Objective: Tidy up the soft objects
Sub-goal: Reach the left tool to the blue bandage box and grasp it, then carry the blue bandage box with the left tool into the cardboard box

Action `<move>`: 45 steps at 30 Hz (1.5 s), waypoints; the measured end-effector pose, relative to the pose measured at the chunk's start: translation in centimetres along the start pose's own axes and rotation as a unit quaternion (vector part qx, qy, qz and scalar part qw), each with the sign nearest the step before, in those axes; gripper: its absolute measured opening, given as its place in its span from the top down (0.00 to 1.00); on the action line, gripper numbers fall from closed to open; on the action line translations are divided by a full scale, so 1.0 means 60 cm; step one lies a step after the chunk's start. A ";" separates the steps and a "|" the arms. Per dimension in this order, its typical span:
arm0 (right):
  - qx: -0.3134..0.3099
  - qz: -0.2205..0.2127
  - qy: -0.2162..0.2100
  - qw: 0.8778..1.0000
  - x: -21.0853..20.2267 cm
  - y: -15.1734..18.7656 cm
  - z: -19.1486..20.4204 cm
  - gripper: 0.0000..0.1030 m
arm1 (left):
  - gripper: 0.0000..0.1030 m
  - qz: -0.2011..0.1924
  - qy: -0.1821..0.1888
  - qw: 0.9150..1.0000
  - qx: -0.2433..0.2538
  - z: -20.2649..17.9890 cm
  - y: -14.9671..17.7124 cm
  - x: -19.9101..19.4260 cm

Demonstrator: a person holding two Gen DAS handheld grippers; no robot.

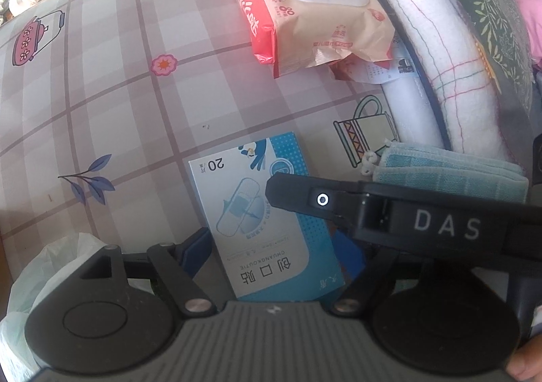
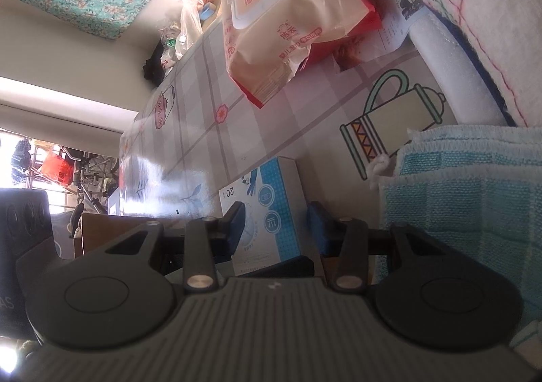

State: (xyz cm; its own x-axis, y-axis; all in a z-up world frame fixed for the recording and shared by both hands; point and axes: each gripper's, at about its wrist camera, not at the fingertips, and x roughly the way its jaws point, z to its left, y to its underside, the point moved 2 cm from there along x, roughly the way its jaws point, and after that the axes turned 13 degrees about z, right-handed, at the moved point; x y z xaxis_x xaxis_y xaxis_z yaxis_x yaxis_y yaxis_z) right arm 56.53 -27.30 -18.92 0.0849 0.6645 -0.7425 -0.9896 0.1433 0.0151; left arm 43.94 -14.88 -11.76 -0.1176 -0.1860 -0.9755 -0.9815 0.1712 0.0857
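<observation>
Both hand-held grippers bracket the plaster box (image 1: 264, 223): left hand-held gripper (image 1: 271, 246) and right hand-held gripper (image 2: 274, 226) stand parted, pads seemingly touching it (contact unclear). Close squarely on its sides. The box lies flat on the counter (image 1: 111, 104), long axis pointing away; the blue cloth (image 1: 450, 172) sits just right, the wipes pack (image 1: 311, 6) beyond.

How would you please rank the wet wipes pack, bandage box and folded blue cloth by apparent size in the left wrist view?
1. Wet wipes pack
2. Bandage box, nearer, so close to the pack
3. Folded blue cloth, partly hidden
</observation>
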 end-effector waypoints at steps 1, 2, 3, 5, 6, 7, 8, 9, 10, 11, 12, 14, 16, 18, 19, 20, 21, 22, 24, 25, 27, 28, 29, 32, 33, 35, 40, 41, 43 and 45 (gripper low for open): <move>0.001 0.000 -0.003 1.000 -0.001 0.001 -0.005 0.60 | 0.22 0.000 -0.003 1.000 0.002 -0.001 -0.001 0.001; 0.003 0.000 -0.005 1.000 0.000 0.001 -0.005 0.60 | 0.22 -0.001 -0.004 1.000 0.003 -0.002 -0.002 0.001; 0.002 -0.001 -0.006 1.000 0.001 0.002 -0.004 0.60 | 0.22 -0.002 -0.006 1.000 0.004 -0.003 -0.004 0.000; 0.002 -0.001 -0.009 1.000 0.002 0.004 -0.002 0.60 | 0.22 -0.007 -0.009 1.000 0.005 -0.002 -0.005 -0.001; 0.003 -0.002 -0.010 1.000 0.003 0.005 -0.002 0.61 | 0.22 -0.012 -0.013 1.000 0.008 -0.005 -0.005 -0.002; 0.005 -0.002 -0.012 1.000 0.003 0.006 -0.004 0.61 | 0.22 -0.015 -0.015 1.000 0.007 -0.007 -0.004 -0.004; 0.008 -0.003 -0.015 1.000 0.002 0.008 -0.004 0.61 | 0.23 -0.019 -0.017 1.000 0.006 -0.008 -0.002 -0.005; 0.012 -0.004 -0.018 1.000 0.000 0.010 -0.008 0.61 | 0.24 -0.023 -0.020 1.000 0.006 -0.013 0.002 -0.008; 0.014 -0.004 -0.020 1.000 -0.001 0.012 -0.009 0.62 | 0.24 -0.026 -0.023 0.999 0.007 -0.014 0.003 -0.011; 0.015 -0.005 -0.020 1.000 -0.002 0.013 -0.007 0.62 | 0.25 -0.031 -0.028 0.999 0.010 -0.015 0.007 -0.018; 0.015 -0.006 -0.022 1.000 -0.006 0.015 -0.005 0.62 | 0.25 -0.039 -0.032 0.999 0.016 -0.016 0.010 -0.027; 0.010 -0.012 -0.023 1.000 -0.013 0.018 0.003 0.62 | 0.25 -0.047 -0.035 0.998 0.021 -0.019 0.015 -0.039; 0.005 -0.018 -0.027 0.999 -0.032 0.019 0.008 0.62 | 0.26 -0.056 -0.032 0.998 0.019 -0.022 0.023 -0.056; 0.000 -0.025 -0.030 0.999 -0.044 0.024 0.022 0.62 | 0.31 -0.070 -0.032 0.997 0.016 -0.019 0.033 -0.079; -0.005 -0.031 -0.030 0.999 -0.053 0.026 0.034 0.62 | 0.36 -0.076 -0.035 0.996 0.015 -0.018 0.037 -0.088; -0.010 -0.037 -0.025 0.999 -0.062 0.028 0.045 0.62 | 0.39 -0.082 -0.036 0.996 0.013 -0.016 0.042 -0.100; -0.015 -0.042 -0.023 0.999 -0.069 0.032 0.054 0.62 | 0.39 -0.091 -0.031 0.995 0.011 -0.012 0.049 -0.114; -0.021 -0.046 -0.024 0.998 -0.081 0.035 0.066 0.62 | 0.39 -0.095 -0.025 0.995 0.010 -0.007 0.054 -0.125; -0.030 -0.054 -0.025 0.998 -0.098 0.045 0.086 0.62 | 0.39 -0.108 -0.017 0.994 0.005 -0.002 0.067 -0.144; -0.035 -0.057 -0.025 0.997 -0.104 0.050 0.097 0.62 | 0.39 -0.112 -0.016 0.994 0.004 0.000 0.074 -0.152; -0.043 -0.064 -0.026 0.997 -0.116 0.063 0.119 0.62 | 0.39 -0.123 -0.013 0.992 0.000 0.008 0.090 -0.172; -0.049 -0.066 -0.025 0.996 -0.124 0.069 0.127 0.62 | 0.39 -0.128 -0.011 0.992 -0.002 0.013 0.101 -0.184; -0.055 -0.069 -0.024 0.996 -0.131 0.076 0.138 0.62 | 0.39 -0.132 -0.009 0.991 -0.003 0.019 0.112 -0.193; -0.075 -0.076 -0.024 0.994 -0.145 0.100 0.181 0.62 | 0.39 -0.144 -0.002 0.989 -0.010 0.039 0.144 -0.219; -0.080 -0.077 -0.025 0.993 -0.148 0.107 0.193 0.62 | 0.39 -0.149 0.000 0.989 -0.015 0.047 0.154 -0.227; -0.097 -0.080 -0.026 0.992 -0.152 0.127 0.229 0.62 | 0.39 -0.161 0.006 0.987 -0.026 0.068 0.178 -0.248; -0.137 -0.078 -0.031 0.987 -0.154 0.179 0.318 0.62 | 0.40 -0.180 0.018 0.982 -0.056 0.127 0.238 -0.291; -0.146 -0.077 -0.033 0.986 -0.152 0.189 0.337 0.62 | 0.40 -0.185 0.021 0.981 -0.063 0.142 0.251 -0.300; -0.162 -0.075 -0.035 0.983 -0.146 0.207 0.375 0.62 | 0.40 -0.195 0.025 0.978 -0.075 0.170 0.276 -0.315; -0.175 -0.071 -0.036 0.981 -0.136 0.223 0.411 0.62 | 0.40 -0.204 0.025 0.975 -0.086 0.194 0.295 -0.326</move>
State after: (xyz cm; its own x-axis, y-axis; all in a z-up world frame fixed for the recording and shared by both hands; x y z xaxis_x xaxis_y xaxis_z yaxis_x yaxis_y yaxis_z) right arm 45.48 -12.70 3.86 0.2207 0.7081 -0.6707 -0.9452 -0.0144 -0.3263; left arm 30.63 3.04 6.49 0.2850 -0.2526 -0.9247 -0.9584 -0.0918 -0.2703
